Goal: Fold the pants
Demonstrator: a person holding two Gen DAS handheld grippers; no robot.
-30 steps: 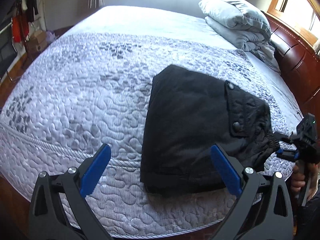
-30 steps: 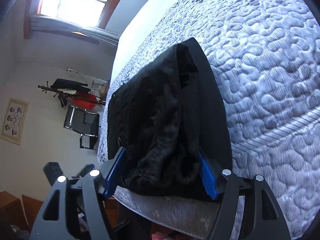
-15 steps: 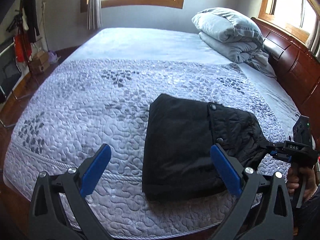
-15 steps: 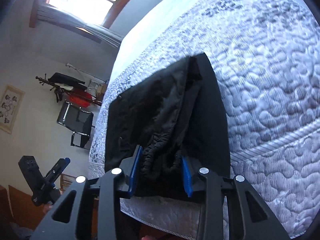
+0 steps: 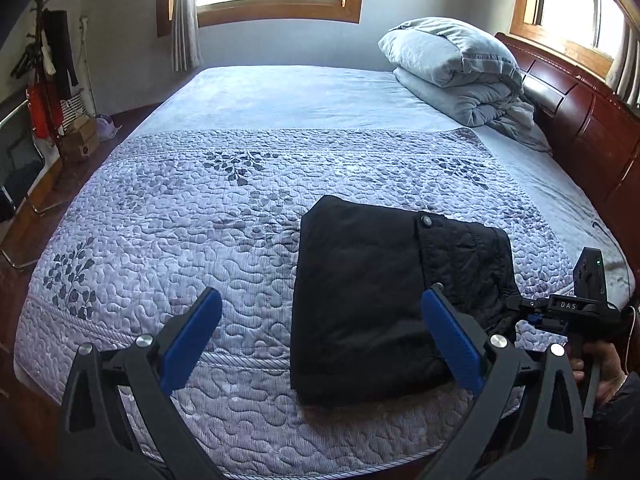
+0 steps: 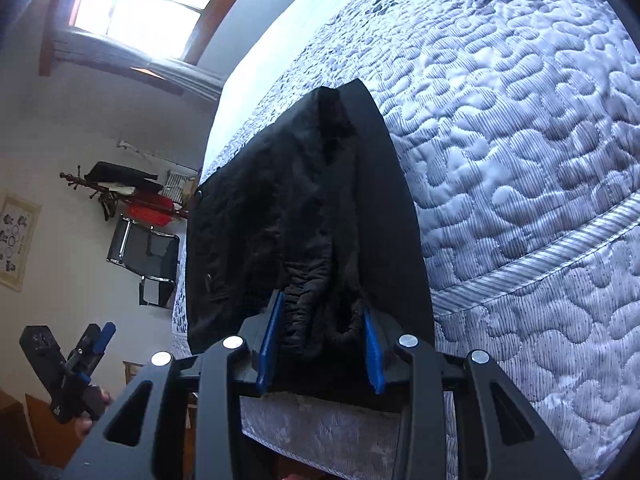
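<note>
- On the quilted bedspread [image 5: 168,216], near the front edge of the bed, the black pants [image 5: 360,300] lie already folded into a compact, thick packet.
- From the right wrist view, the right gripper [image 6: 320,344] has its jaws pressed together on the gathered waistband end of the pants [image 6: 304,216], with the bunched fabric squeezed between the blue pads.
- From the left wrist view, the left gripper [image 5: 320,344] hangs above the bedspread with its jaws wide apart, and nothing is between them; the packet is just in front of its right finger.
- In the same view the right gripper [image 5: 532,314] is seen at the right side of the packet, held by a hand [image 5: 600,372] of the person.
- My judgement is that the folding is almost finished, and the step in hand is a last fold or a tidying of the waistband side.
- The next move probably asks the right gripper to carry the held edge over or pull it flat, without dragging the whole packet.
- The left gripper could help by holding down the opposite side, so the layers do not slide apart.
</note>
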